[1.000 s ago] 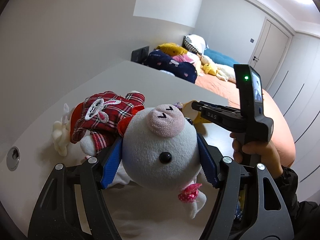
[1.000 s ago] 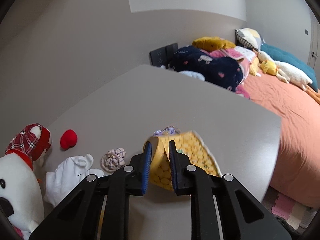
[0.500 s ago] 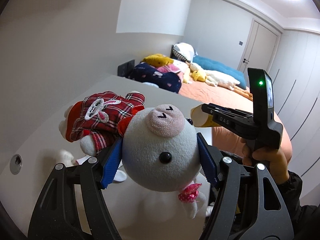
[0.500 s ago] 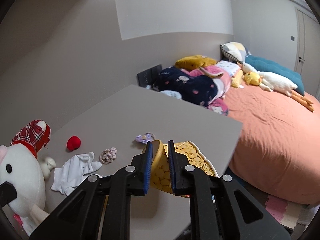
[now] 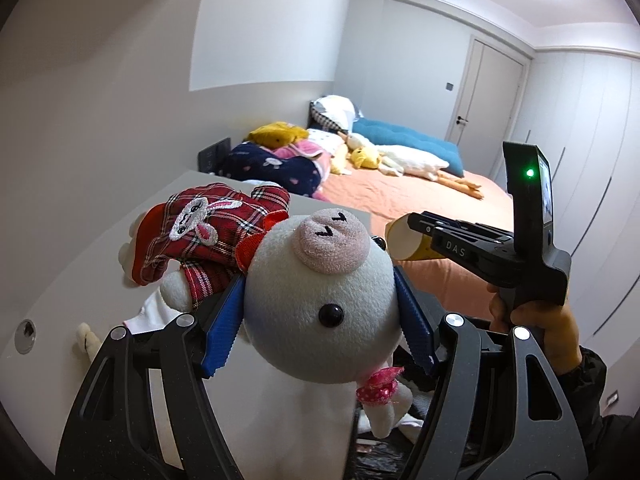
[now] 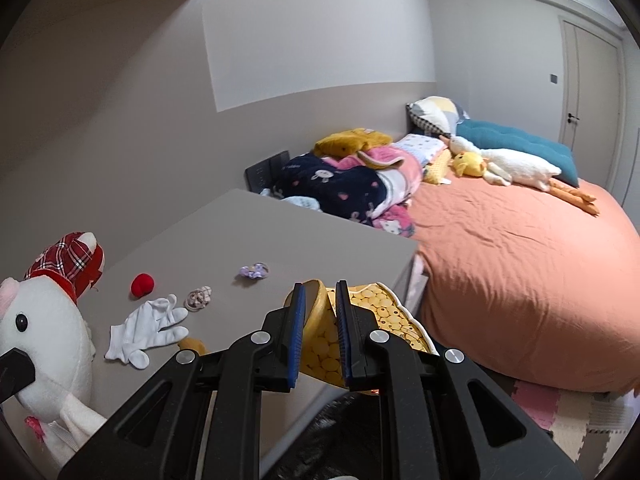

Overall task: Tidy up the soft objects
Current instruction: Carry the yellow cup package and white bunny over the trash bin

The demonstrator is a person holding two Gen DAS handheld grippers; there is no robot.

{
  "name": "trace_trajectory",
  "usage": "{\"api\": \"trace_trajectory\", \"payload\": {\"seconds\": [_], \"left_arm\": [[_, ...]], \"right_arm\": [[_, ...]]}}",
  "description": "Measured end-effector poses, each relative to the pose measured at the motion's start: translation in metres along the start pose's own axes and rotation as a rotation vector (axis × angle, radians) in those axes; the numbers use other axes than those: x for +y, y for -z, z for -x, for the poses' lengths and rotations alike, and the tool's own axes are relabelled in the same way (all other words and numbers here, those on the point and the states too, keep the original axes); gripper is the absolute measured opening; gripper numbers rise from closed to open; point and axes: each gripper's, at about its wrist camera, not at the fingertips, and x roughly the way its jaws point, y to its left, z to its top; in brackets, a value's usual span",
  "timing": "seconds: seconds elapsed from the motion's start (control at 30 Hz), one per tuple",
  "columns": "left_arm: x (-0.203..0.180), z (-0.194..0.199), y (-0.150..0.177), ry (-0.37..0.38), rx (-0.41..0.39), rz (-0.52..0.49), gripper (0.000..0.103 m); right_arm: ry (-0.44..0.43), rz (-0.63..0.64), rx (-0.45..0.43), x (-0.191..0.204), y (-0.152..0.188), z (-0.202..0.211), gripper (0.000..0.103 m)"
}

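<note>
The left gripper point(image 5: 320, 316) clamps a white plush pig point(image 5: 320, 304) by the head, lifted above the tabletop point(image 6: 320, 236); the right gripper point(image 6: 320, 316) pinches a yellow patterned cloth point(image 6: 372, 320) off the tabletop's bed-side edge, white gloves point(image 6: 148, 332) lying near its front edge

Home bedroom, orange-sheeted bed point(image 6: 520, 264) (plush toys, pillows), closet doors point(image 5: 486, 96)

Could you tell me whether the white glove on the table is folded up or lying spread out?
Spread out: the white glove lies flat on the table, its fingers splayed apart and nothing resting on it.
</note>
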Motion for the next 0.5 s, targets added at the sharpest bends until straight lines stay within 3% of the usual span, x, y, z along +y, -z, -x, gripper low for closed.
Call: {"api": "trace_trajectory", "payload": {"seconds": [0.5], "left_arm": [[-0.051, 0.006, 0.015, 0.086, -0.008, -0.05, 0.068]], "right_arm": [[0.092, -0.062, -0.04, -0.049, 0.032, 0.067, 0.017]]}}
